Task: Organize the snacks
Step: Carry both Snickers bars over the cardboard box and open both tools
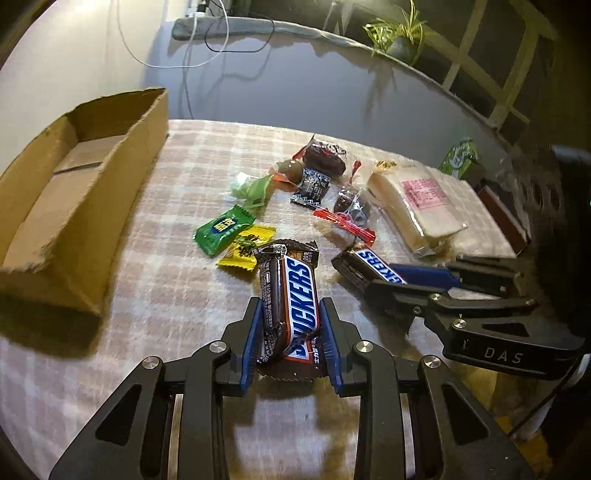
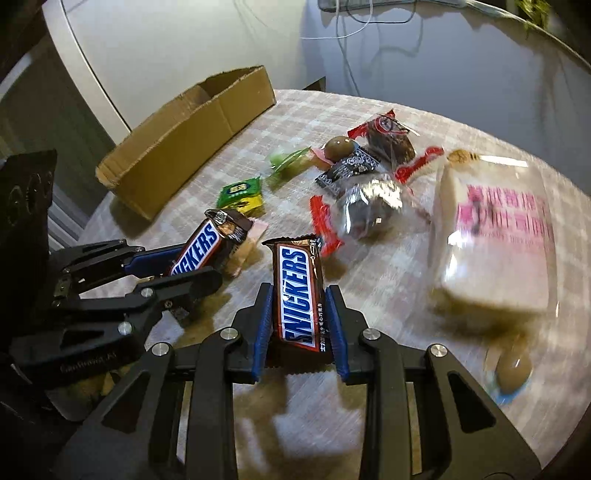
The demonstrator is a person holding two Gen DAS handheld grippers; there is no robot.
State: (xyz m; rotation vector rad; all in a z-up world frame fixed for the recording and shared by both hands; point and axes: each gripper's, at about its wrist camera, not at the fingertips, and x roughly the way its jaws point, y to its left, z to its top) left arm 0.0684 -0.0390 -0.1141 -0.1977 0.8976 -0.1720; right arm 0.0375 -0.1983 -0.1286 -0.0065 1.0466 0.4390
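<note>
In the left wrist view my left gripper point(image 1: 290, 306) is shut on a brown Snickers bar point(image 1: 291, 280), blue pads pressing both long sides, the bar pointing away over the checked cloth point(image 1: 166, 295). To its right my right gripper point(image 1: 373, 277) pinches a second Snickers bar point(image 1: 369, 260). The right wrist view shows that second bar point(image 2: 295, 280) upright between the pads of my right gripper point(image 2: 299, 295). My left gripper point(image 2: 195, 264) sits at left with its bar point(image 2: 201, 245). An open, empty cardboard box point(image 1: 122, 206) stands at far left, also seen as box point(image 2: 192, 147).
Loose sweets lie mid-table: a green candy point(image 1: 223, 230), a yellow one point(image 1: 245, 249), dark wrapped cakes point(image 1: 325, 155) and a red strip wrapper point(image 1: 343, 221). Bagged bread point(image 1: 417, 199) lies at right, a brown round candy point(image 2: 511, 365) near the edge. Cables and a plant point(image 1: 400, 33) stand behind.
</note>
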